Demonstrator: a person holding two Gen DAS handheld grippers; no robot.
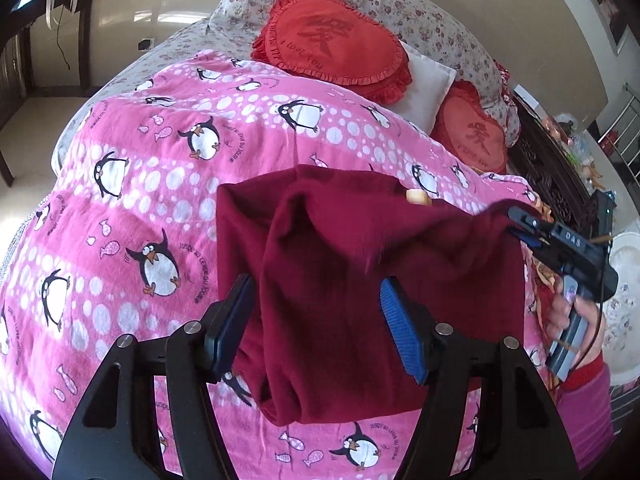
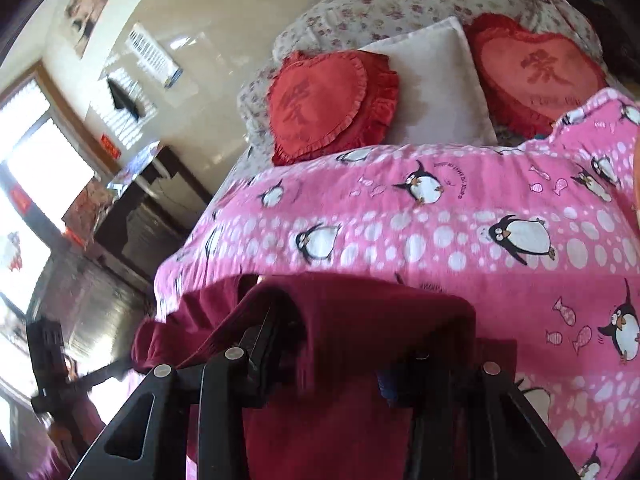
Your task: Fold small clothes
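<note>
Left wrist view had my left gripper (image 1: pixel 316 320) sitting with its jaws spread wide, blue pads (image 1: pixel 402 336) on either side of a hanging fold of the maroon garment (image 1: pixel 360 280), and neither pad looked like it was pressing on the cloth, so nothing was pinched there. The garment was draped over the pink penguin blanket (image 1: pixel 160 184) near the bed's near edge, bunched up rather than flat, with a small tan tag or label (image 1: pixel 418 197) poking out at its far edge. Off to the right in that same view I could see my right gripper (image 1: pixel 516 220) clamped onto the garment's right corner and pulling the fabric up off the blanket, with my hand (image 1: pixel 560 312) wrapped around the handle. Right wrist view was pretty blurry, but the maroon cloth (image 2: pixel 360 320) was draped right over the fingers (image 2: pixel 260 344) and ran down between them, so that one was pinching the garment with the jaws only partly closed around the bunched cloth. Further up the bed, toward the headboard end, there were two red heart cushions (image 1: pixel 332 46) with frilly edges, a plain white pillow (image 1: pixel 426 88) wedged between them, and floral pillows (image 1: pixel 404 8) behind. A dark desk (image 1: pixel 44 8) stood by the wall past the bed's far left corner.
</note>
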